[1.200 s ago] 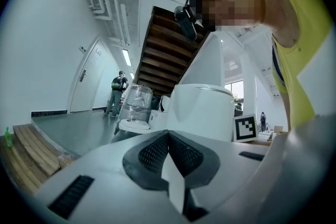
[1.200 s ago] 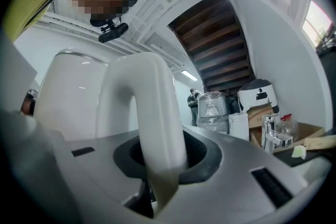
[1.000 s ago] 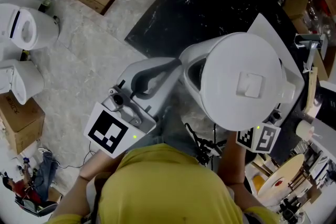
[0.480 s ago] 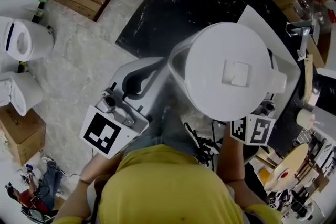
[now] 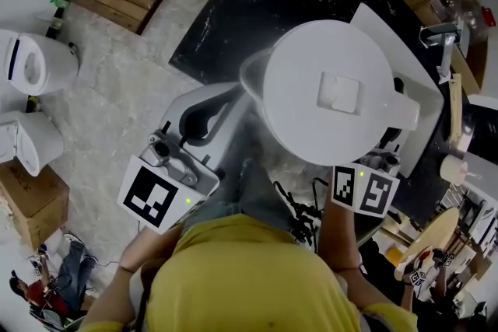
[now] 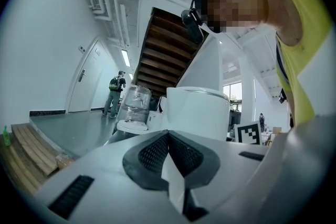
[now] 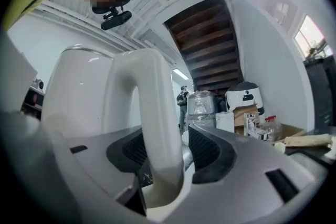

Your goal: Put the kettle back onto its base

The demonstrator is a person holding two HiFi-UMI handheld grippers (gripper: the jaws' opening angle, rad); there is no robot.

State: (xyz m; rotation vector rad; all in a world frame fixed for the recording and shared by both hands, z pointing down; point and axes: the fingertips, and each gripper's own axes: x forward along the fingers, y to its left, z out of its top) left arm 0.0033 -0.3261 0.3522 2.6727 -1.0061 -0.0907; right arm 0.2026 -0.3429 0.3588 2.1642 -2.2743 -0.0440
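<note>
Comparing with one second before, the white kettle [image 5: 296,117] lies more to the left and higher in the head view. It is at the near edge of the black worktop [image 5: 257,4], partly over a white board [image 5: 389,35]. The right tool [image 7: 176,141] has just been opening its jaws. They are now released, with the kettle's handle [image 7: 149,113] between them and a gap at the right pad. Its marker cube [image 5: 362,190] also sits more to the left. The left tool [image 6: 168,139] is at the same place, clenched on nothing, its tip just beside the kettle. The kettle's lid [image 5: 340,92] is closed, so its content is hidden. Whether a base is under the kettle I cannot tell. A cardboard box [image 5: 27,202] stands on the floor at left, and what is in it cannot be seen.
</note>
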